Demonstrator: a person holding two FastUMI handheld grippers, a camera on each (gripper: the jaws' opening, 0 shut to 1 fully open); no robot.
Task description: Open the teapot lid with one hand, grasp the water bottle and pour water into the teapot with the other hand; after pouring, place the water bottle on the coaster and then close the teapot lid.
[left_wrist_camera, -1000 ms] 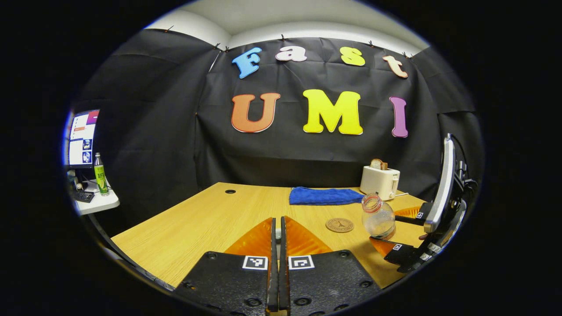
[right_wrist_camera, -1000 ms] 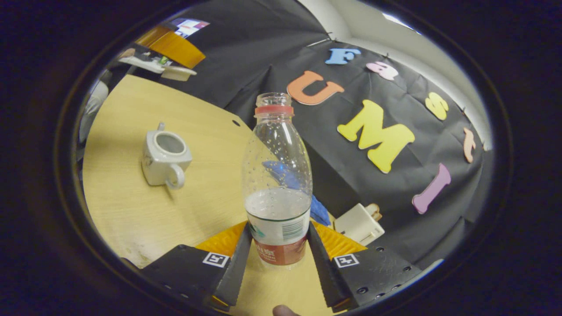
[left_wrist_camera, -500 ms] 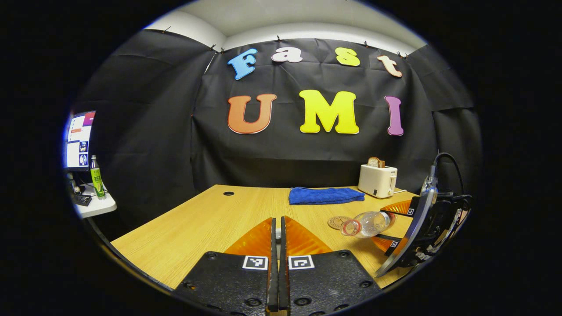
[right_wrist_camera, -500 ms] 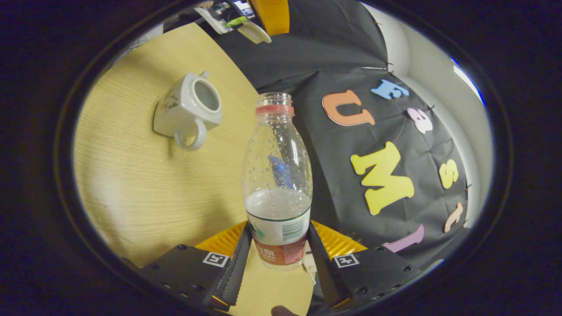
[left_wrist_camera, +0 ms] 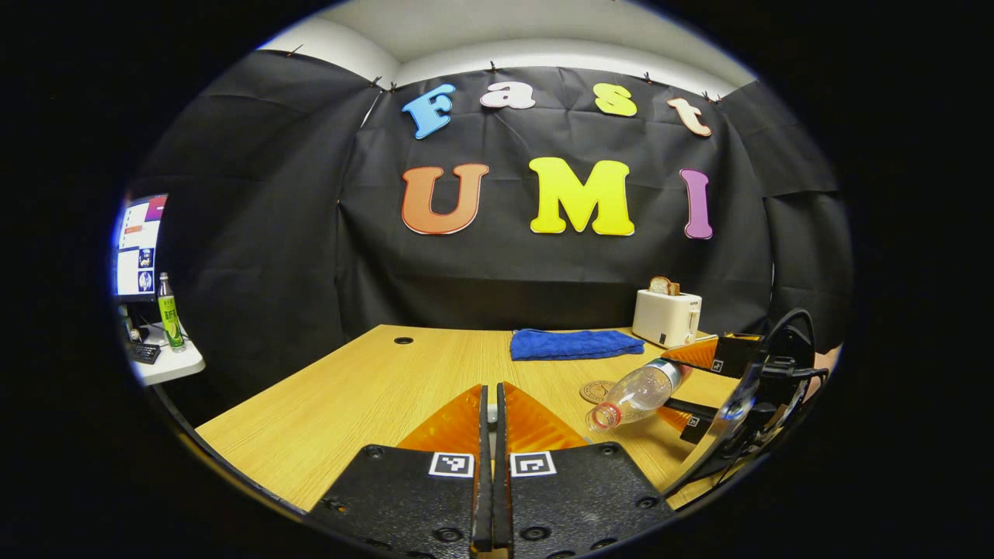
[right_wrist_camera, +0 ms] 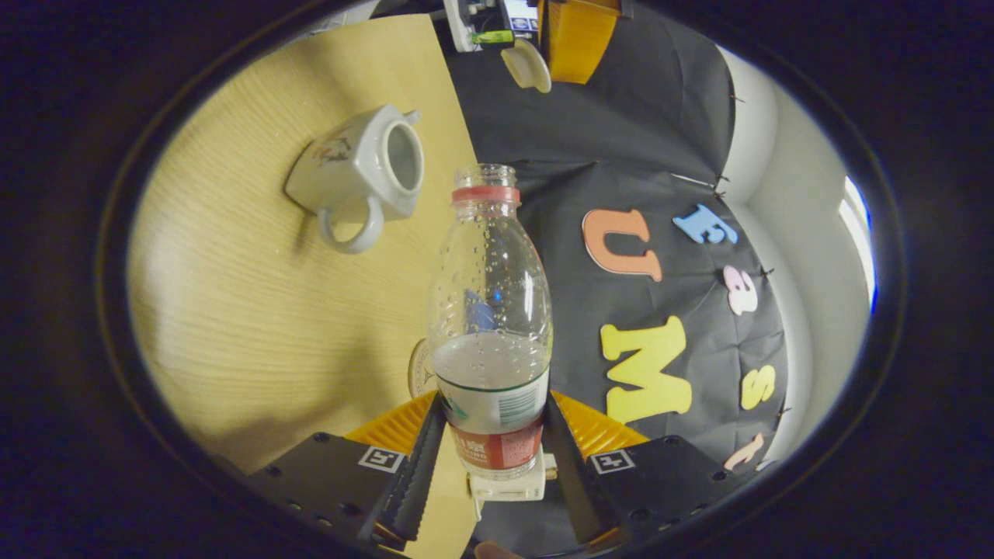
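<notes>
On the wooden table [left_wrist_camera: 365, 388], seen from the left gripper view, a blue towel [left_wrist_camera: 573, 344] lies at the far side, with a white toaster [left_wrist_camera: 666, 317] holding a slice of bread to its right. A round coaster [left_wrist_camera: 596, 390] sits nearer, just behind the water bottle [left_wrist_camera: 638, 394]. The bottle is uncapped and held tipped almost flat above the table, its mouth pointing left and slightly down, its lower end caught in the right gripper [left_wrist_camera: 703, 392] at the right edge of the scene. The left gripper [left_wrist_camera: 490, 411] has its jaws pressed together; whether they pinch anything between them cannot be told. Far left, a side shelf [left_wrist_camera: 167, 362] carries a green bottle [left_wrist_camera: 168, 313] before a monitor [left_wrist_camera: 138, 247].

In the right gripper view, the right gripper [right_wrist_camera: 491, 435] has its jaws pinching the labelled lower part of the water bottle [right_wrist_camera: 489, 310], which holds some water and shows droplets inside. The white teapot [right_wrist_camera: 361, 171] stands on the table [right_wrist_camera: 233, 310] with its lid off and its opening bare, handle toward the camera, apart from the bottle's mouth. A pale lid-like piece [right_wrist_camera: 527, 67] shows at the top, by another gripper's finger. The coaster [right_wrist_camera: 420, 371] peeks out just left of the bottle.
</notes>
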